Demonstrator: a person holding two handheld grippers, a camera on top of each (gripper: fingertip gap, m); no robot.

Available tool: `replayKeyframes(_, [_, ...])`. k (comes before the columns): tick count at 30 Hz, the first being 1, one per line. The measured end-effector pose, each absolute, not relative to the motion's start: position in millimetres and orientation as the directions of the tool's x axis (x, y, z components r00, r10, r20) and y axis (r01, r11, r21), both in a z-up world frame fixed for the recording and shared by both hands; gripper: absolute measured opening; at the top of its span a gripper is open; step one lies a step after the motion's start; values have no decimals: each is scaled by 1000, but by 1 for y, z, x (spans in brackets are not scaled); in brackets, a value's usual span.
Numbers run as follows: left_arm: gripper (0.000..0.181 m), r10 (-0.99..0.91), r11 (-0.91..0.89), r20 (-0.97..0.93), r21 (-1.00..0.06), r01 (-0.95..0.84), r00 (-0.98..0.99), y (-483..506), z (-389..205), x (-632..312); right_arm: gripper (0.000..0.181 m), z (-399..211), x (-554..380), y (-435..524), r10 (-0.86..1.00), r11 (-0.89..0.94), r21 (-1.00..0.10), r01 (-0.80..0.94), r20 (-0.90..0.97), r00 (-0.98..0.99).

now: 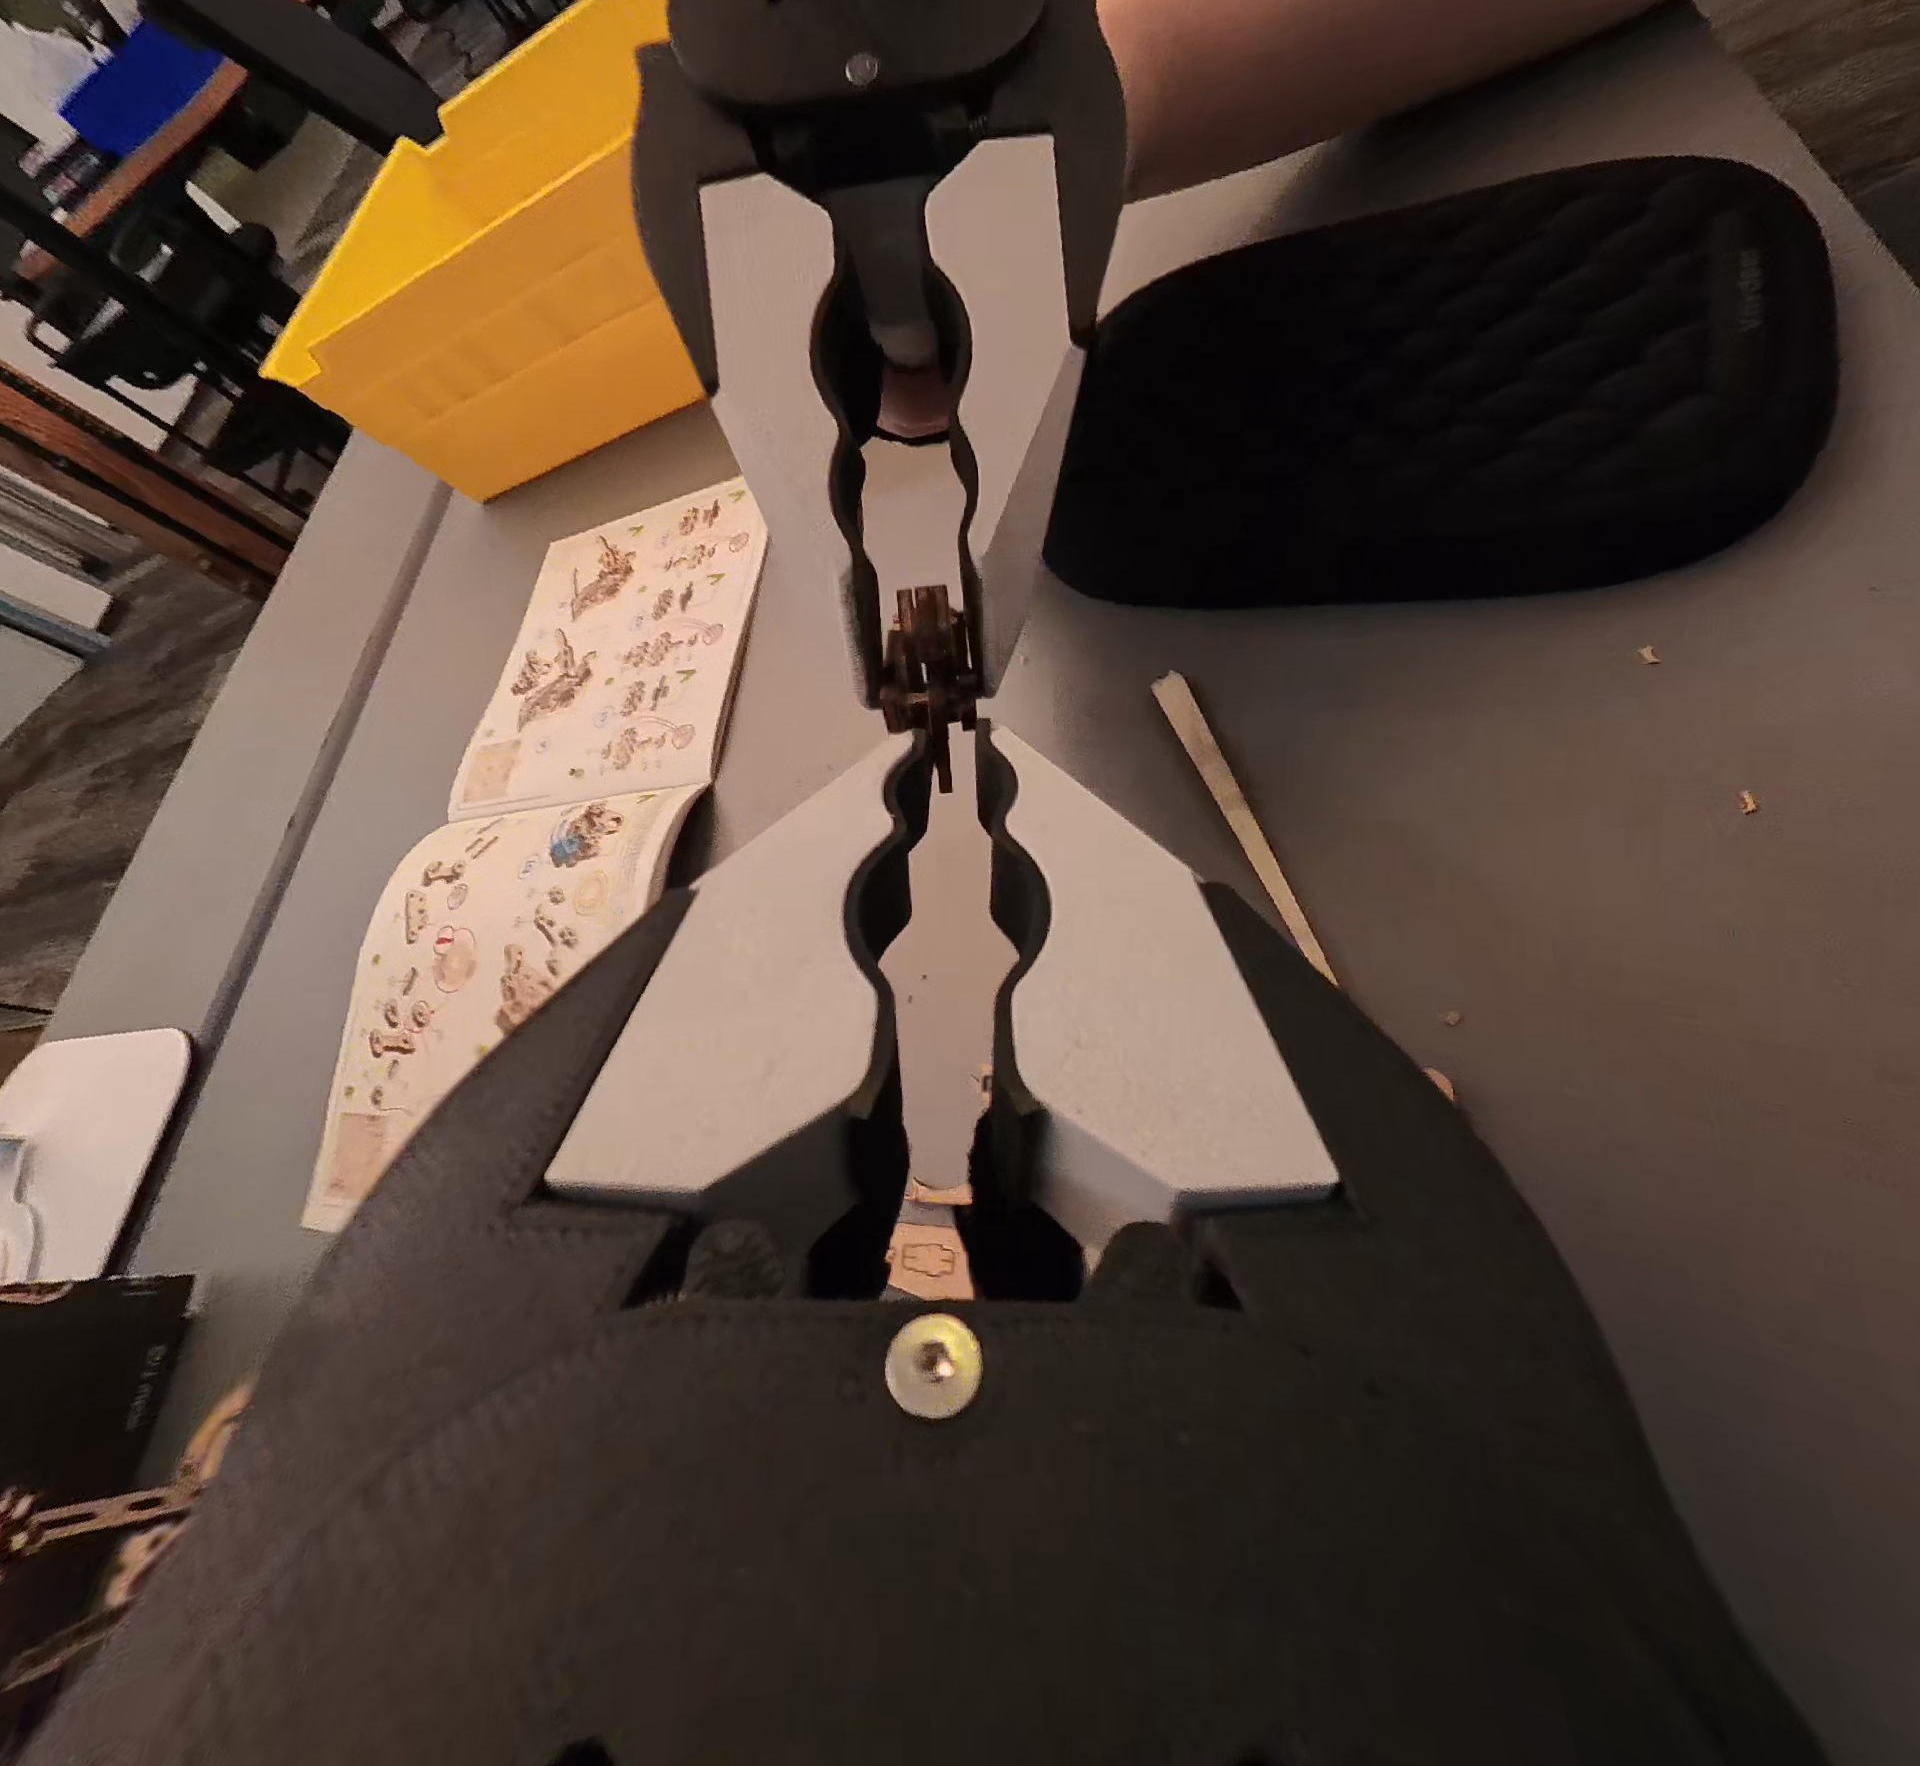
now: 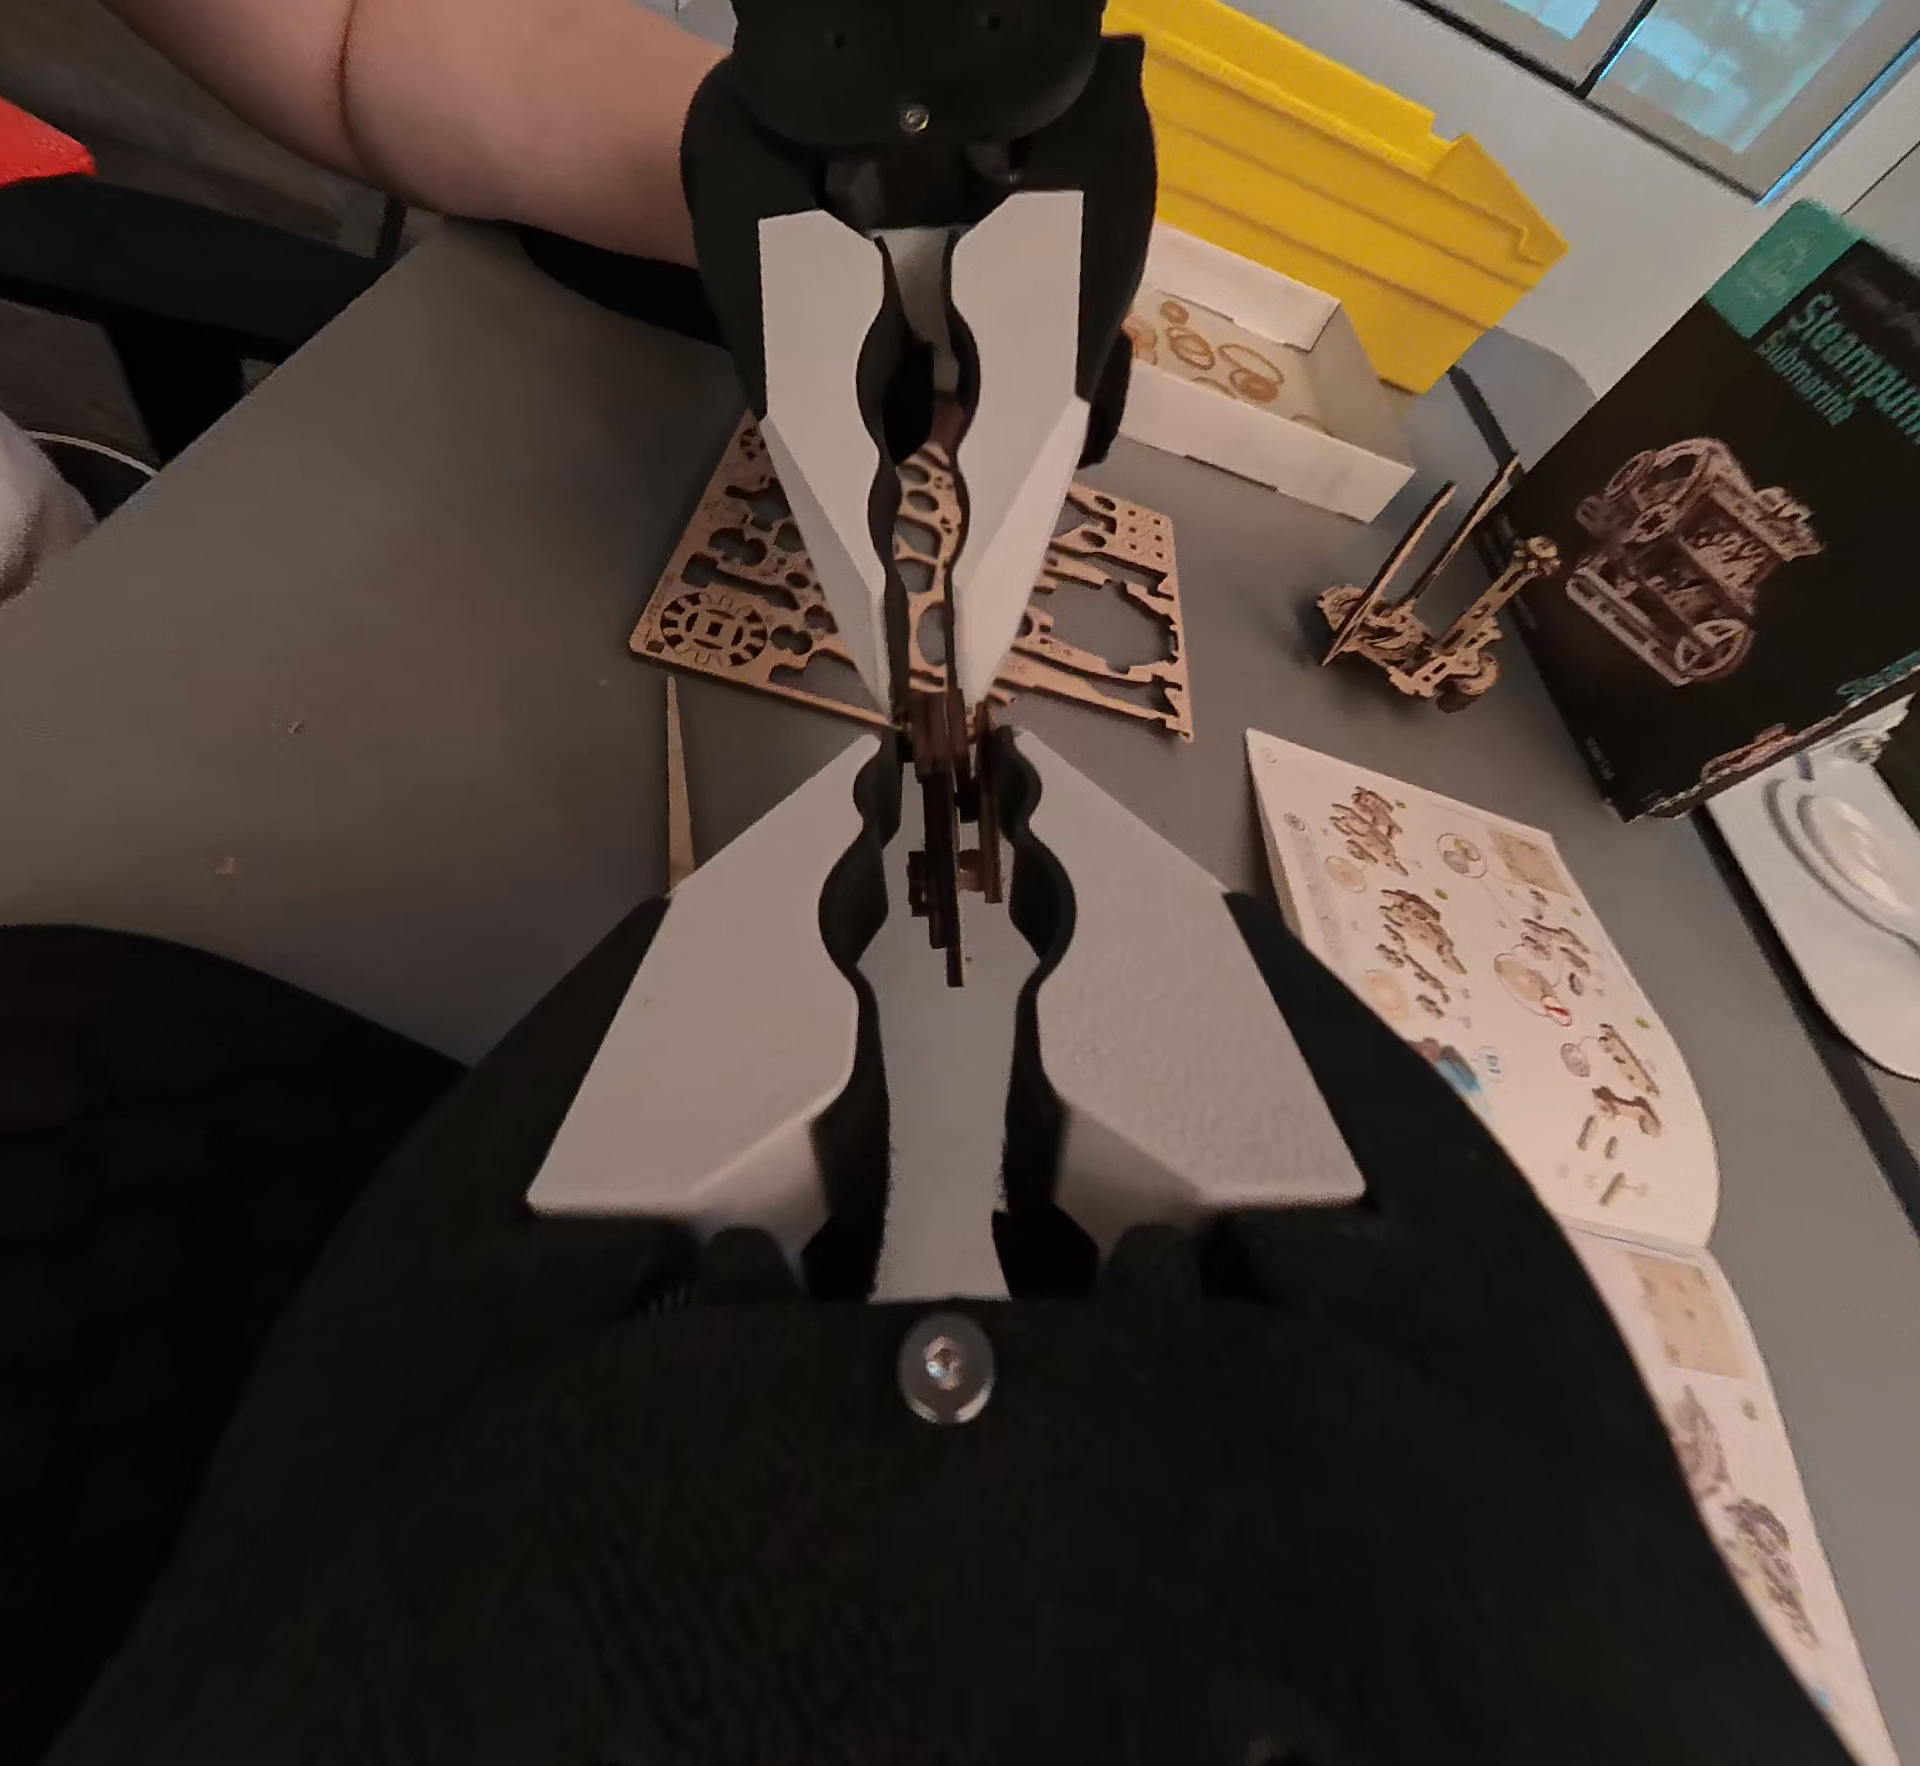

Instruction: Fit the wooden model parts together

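My two grippers meet tip to tip above the grey table (image 1: 1579, 1041). My right gripper (image 2: 948, 752) is shut on a small dark wooden sub-assembly (image 2: 951, 849), which also shows in the left wrist view (image 1: 928, 656). My left gripper (image 1: 943, 742) is shut on a thin wooden part (image 1: 943, 766) that pokes into that sub-assembly. The left gripper shows from the front in the right wrist view (image 2: 933, 708), and the right gripper shows likewise in the left wrist view (image 1: 928, 693). The joint between the two parts is mostly hidden by the fingertips.
An open instruction booklet (image 1: 623, 656) and a yellow bin (image 1: 499, 303) lie to the left, with a black padded rest (image 1: 1455, 386) and a wooden strip (image 1: 1236, 823) on the table. A laser-cut wooden sheet (image 2: 1091, 636), a partly built model (image 2: 1423, 636), a dark product box (image 2: 1714, 521) and a white box of rings (image 2: 1247, 397) lie beyond. My two grippers' fingertips are within a few centimetres of each other.
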State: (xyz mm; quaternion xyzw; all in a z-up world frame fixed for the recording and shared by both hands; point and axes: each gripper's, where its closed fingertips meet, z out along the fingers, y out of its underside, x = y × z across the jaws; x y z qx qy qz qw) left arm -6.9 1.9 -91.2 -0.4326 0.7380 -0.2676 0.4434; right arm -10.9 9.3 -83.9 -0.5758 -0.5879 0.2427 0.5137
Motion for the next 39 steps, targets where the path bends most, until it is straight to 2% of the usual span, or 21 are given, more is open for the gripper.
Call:
replayKeyframes(6, [6,-890,454,-376,-770,-449,-256,3,-103,-8,16,-95,-13,10,935,200,-876,440,305,182])
replayKeyframes(11, [6,-930,362,-287,-828,-428,-230,2,-94,-6,24,-96,-9,17,929,184,-880,437,301,215])
replayKeyframes(15, [6,-977,186,-113,-869,-458,-182,7,-94,-4,27,-99,-4,23,925,163,-880,446,294,241])
replayKeyframes(18, [6,-991,-34,93,-872,-489,-98,16,-100,-2,30,-98,0,30,915,143,-885,442,289,283])
replayKeyframes(22, [6,-924,-338,381,-813,-473,6,28,-104,-2,31,-103,4,39,900,101,-873,478,285,331])
replayKeyframes(29, [6,-763,-636,613,-653,-411,205,55,-124,-9,24,-109,8,49,870,-41,-837,546,238,431])
replayKeyframes(33, [6,-704,-694,676,-588,-416,218,52,-132,-8,14,-118,4,51,853,-92,-797,597,246,460])
replayKeyframes(39, [7,-717,-681,655,-583,-443,239,52,-138,-9,16,-141,3,52,836,-16,-679,734,393,382])
